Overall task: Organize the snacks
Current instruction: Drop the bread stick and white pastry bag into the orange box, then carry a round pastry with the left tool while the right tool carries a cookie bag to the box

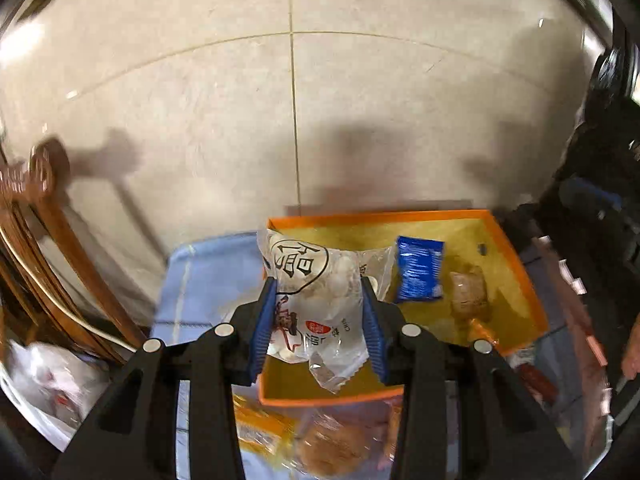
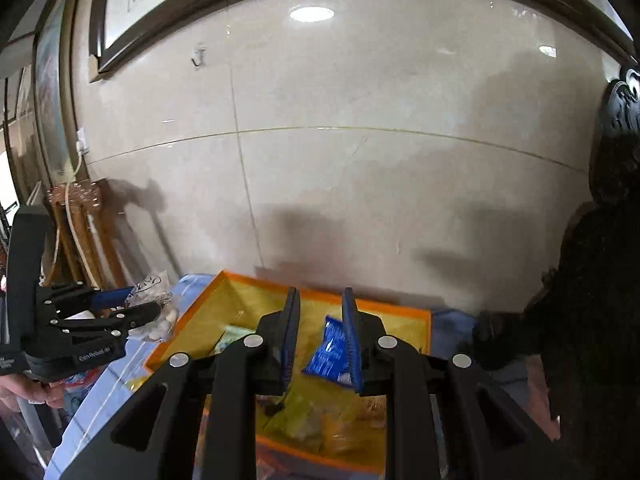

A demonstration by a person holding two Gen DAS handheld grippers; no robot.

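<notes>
My left gripper (image 1: 320,284) is shut on a clear snack bag with white round pieces and black lettering (image 1: 316,296), held above the left part of the orange tray (image 1: 516,256). In the tray lie a blue packet (image 1: 419,270), a clear-wrapped brown snack (image 1: 469,294) and an orange wrapper (image 1: 484,330). In the right wrist view my right gripper (image 2: 320,300) is open and empty above the same tray (image 2: 188,320), with the blue packet (image 2: 329,350) below its fingers. The left gripper (image 2: 144,304) with its bag (image 2: 154,284) shows at the left there.
The tray sits on a light blue tablecloth (image 1: 208,280) against a tiled wall. More wrapped snacks (image 1: 332,444) lie in front of the tray. A wooden chair (image 1: 44,200) and a white plastic bag (image 1: 52,384) are at the left. A dark carved object (image 2: 616,240) stands at the right.
</notes>
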